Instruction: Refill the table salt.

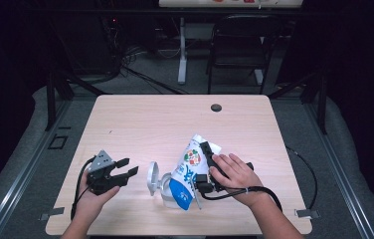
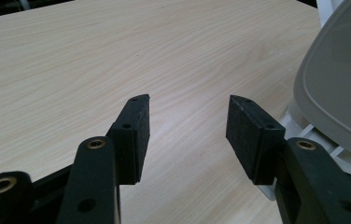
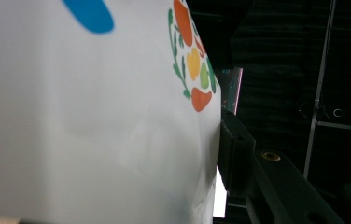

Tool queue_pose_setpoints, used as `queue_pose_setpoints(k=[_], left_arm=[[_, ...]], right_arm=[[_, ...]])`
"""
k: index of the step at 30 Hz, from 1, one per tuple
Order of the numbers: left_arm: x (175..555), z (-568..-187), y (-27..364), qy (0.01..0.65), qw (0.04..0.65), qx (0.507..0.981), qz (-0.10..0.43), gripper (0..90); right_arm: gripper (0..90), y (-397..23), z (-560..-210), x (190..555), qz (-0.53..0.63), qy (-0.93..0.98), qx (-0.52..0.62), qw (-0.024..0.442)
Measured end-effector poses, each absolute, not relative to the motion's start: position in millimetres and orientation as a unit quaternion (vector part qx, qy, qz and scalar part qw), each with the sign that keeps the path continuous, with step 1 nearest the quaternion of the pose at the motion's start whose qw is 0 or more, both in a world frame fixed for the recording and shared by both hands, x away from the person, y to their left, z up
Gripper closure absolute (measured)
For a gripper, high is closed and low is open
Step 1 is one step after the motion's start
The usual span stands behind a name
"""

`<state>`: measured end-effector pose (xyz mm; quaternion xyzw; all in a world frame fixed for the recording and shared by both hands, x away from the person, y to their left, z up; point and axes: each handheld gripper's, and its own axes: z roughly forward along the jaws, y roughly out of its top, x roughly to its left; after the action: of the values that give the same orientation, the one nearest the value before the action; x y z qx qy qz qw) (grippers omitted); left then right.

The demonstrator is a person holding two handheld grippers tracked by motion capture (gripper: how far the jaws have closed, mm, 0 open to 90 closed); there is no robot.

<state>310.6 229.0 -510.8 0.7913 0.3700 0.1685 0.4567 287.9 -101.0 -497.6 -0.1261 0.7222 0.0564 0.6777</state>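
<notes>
The white pouch [image 1: 189,169], printed with a ring of coloured vegetables and blue patches, lies on the near middle of the bench [image 1: 140,119], a little right of centre. Its long axis runs from the near end, where the blue print sits, up and slightly rightward to its far top end, which points away from the person. The right tongs [image 1: 206,149] lie along the pouch's right edge under the person's right hand [image 1: 232,173], closed on the pouch: in the right gripper view the white film [image 3: 85,130] rests against the inner face of one black jaw, while the other jaw is hidden behind the pouch. Just left of the pouch's near end stands a small clear container [image 1: 165,186] with its grey lid [image 1: 152,178] tipped up on edge; whether it touches the pouch cannot be told. Further left, the left tongs [image 1: 131,167] point rightward toward that lid, their jaws spread apart and holding nothing, bare wood showing between the pads [image 2: 138,135] in the left gripper view, the grey lid [image 2: 341,88] just beside them.
</notes>
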Motion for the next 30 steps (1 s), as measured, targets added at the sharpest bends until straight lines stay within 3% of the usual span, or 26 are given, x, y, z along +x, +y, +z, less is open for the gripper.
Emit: queue_pose_setpoints(k=[30], left_arm=[[310.8,-511.2,228.9,0.37,0.459,0.79,0.169,50.2]], right_arm=[[69.9,-102.8,-500.4,288.9,0.063,0.73,-0.117,0.67]])
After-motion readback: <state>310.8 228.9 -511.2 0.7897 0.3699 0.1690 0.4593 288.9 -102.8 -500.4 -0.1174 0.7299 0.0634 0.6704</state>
